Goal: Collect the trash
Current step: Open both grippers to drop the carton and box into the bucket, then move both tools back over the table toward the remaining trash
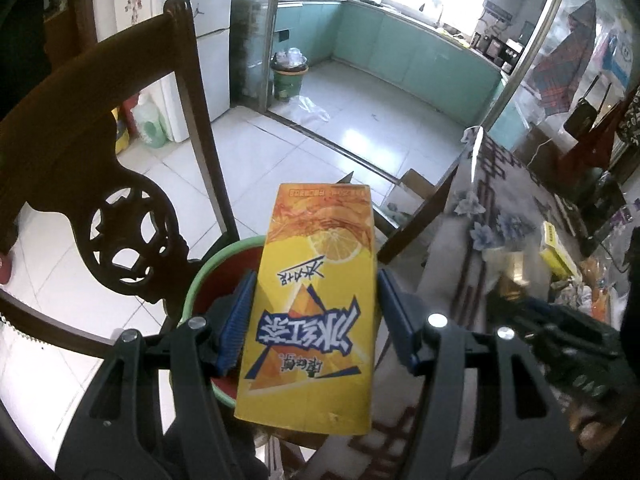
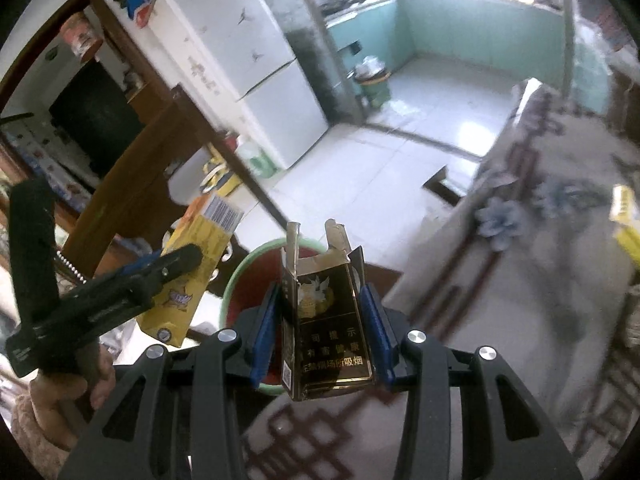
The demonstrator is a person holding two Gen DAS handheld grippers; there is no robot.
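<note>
The drink carton (image 1: 316,308) in my left tool (image 1: 316,312) is yellow and orange, printed with a lemon slice and blue-and-white lettering. The tool's pads (image 1: 236,320) are blue on black arms. The cigarette pack (image 2: 324,320) in my right tool (image 2: 322,328) is black and gold with gold characters. The bin (image 1: 216,268) below is red inside with a pale green rim. The surface (image 1: 500,240) wears a grey cloth with blue flowers and dark red fretwork. The floor (image 1: 320,136) is white tile; the kitchen cabinets (image 1: 380,44) are mint green.
</note>
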